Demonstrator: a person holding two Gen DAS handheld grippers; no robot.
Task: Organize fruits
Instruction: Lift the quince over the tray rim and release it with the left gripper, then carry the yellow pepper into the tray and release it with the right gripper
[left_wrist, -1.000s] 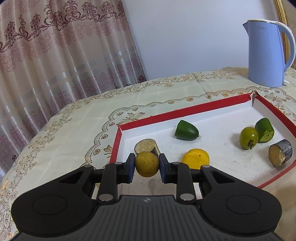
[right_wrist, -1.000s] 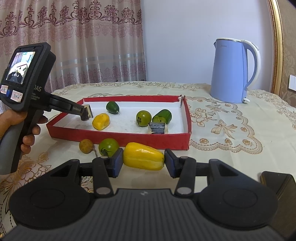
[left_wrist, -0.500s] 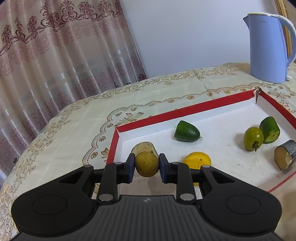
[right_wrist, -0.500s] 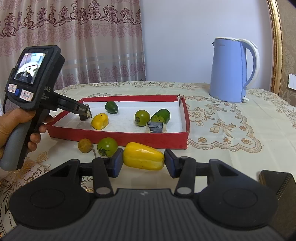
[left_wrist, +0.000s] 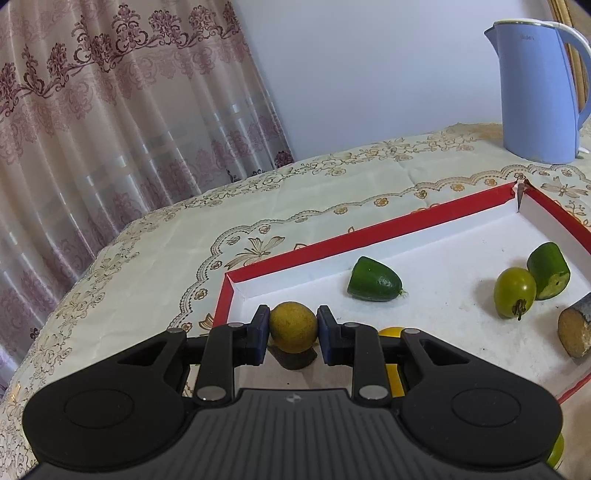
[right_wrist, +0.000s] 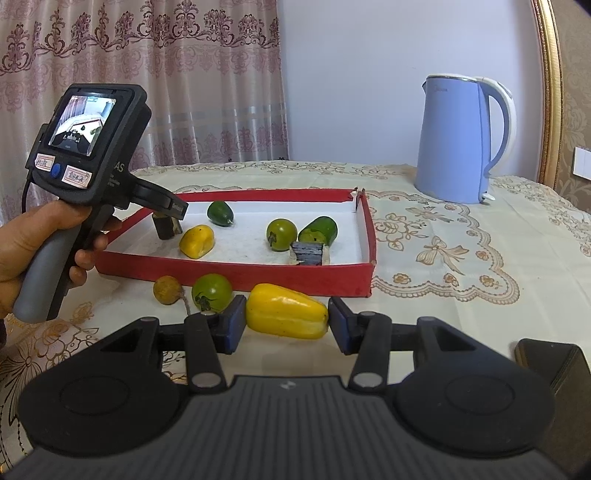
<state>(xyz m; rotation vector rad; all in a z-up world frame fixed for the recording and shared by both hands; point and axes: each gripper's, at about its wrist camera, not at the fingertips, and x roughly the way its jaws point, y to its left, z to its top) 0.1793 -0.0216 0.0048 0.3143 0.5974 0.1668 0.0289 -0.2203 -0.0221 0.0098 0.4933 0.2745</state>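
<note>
My left gripper is shut on a round yellow-brown fruit over the near left corner of the red tray. A dark cut piece lies just beneath it. In the right wrist view the left gripper reaches into the tray's left end, held by a person's hand. My right gripper is shut on a long yellow pepper in front of the tray's near wall.
Inside the tray lie a green cucumber end, a green tomato, a cut cucumber piece, a dark-skinned chunk and a yellow fruit. A small brown fruit and another green tomato sit on the tablecloth. A blue kettle stands at the back right.
The left gripper has carried the round fruit further over the tray's left end, now above the dark cut piece. The right gripper and the yellow pepper have not moved.
</note>
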